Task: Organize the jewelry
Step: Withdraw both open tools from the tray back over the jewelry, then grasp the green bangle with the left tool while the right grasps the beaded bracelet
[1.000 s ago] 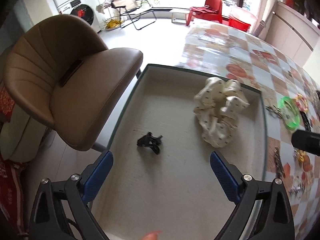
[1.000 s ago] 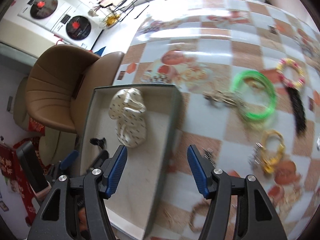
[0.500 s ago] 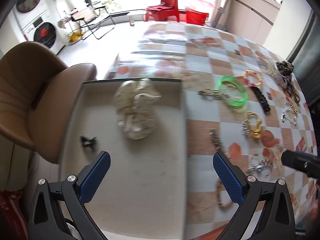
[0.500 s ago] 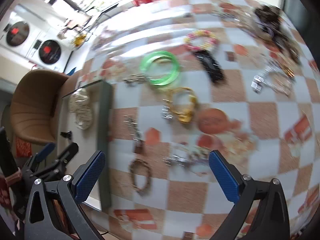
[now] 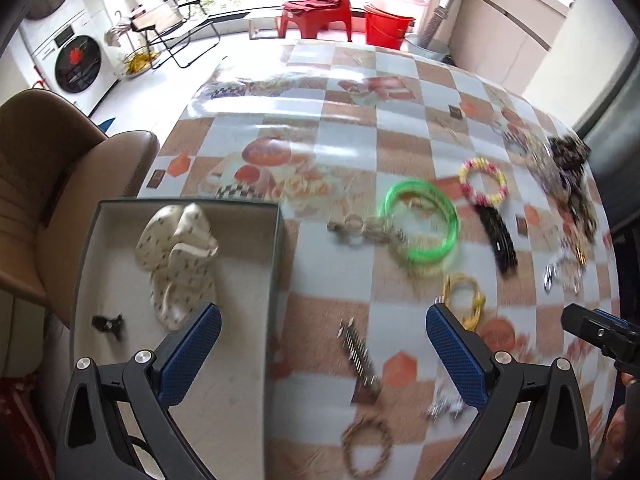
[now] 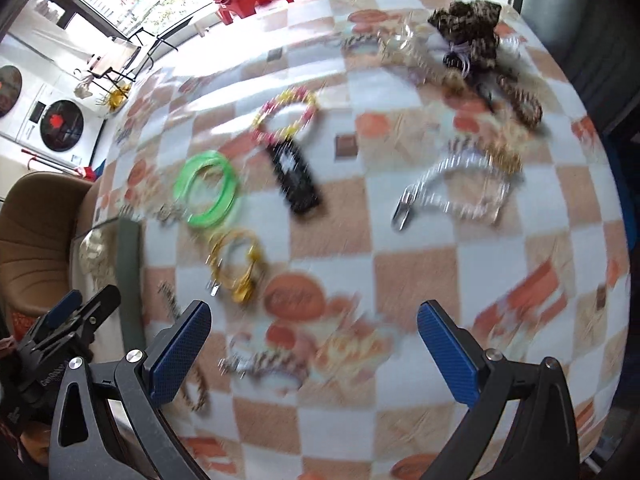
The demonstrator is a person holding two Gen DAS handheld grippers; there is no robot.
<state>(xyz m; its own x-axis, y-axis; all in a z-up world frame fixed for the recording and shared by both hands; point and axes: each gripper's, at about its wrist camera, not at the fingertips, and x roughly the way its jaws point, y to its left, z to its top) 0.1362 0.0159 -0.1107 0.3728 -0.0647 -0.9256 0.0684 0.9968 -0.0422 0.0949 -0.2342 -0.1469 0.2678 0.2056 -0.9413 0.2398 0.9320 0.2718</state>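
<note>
A grey tray (image 5: 276,240) at the table's left holds a white dotted scrunchie (image 5: 176,260) and a small black clip (image 5: 107,322). Jewelry lies loose on the checkered tablecloth: a green bangle (image 5: 420,224) (image 6: 208,190), a pink and yellow bead bracelet (image 5: 483,181) (image 6: 286,114), a black hair clip (image 5: 498,240) (image 6: 294,178), a gold bracelet (image 5: 466,300) (image 6: 238,266), a silver chain (image 6: 452,196), a spiked clip (image 5: 358,354) and a rope bracelet (image 5: 366,446). My left gripper (image 5: 322,344) is open and empty above the tray's right edge. My right gripper (image 6: 314,348) is open and empty above the table's middle.
A brown leather chair (image 5: 48,168) stands left of the table. A leopard scrunchie (image 6: 468,30) with tangled chains lies at the far right. The right gripper's tip (image 5: 600,334) shows at the right of the left wrist view. The table edge curves away on the right.
Both grippers have swung right, from over the tray toward the loose jewelry. The right gripper's jaws have opened wider than a second ago. Nothing was picked up.
</note>
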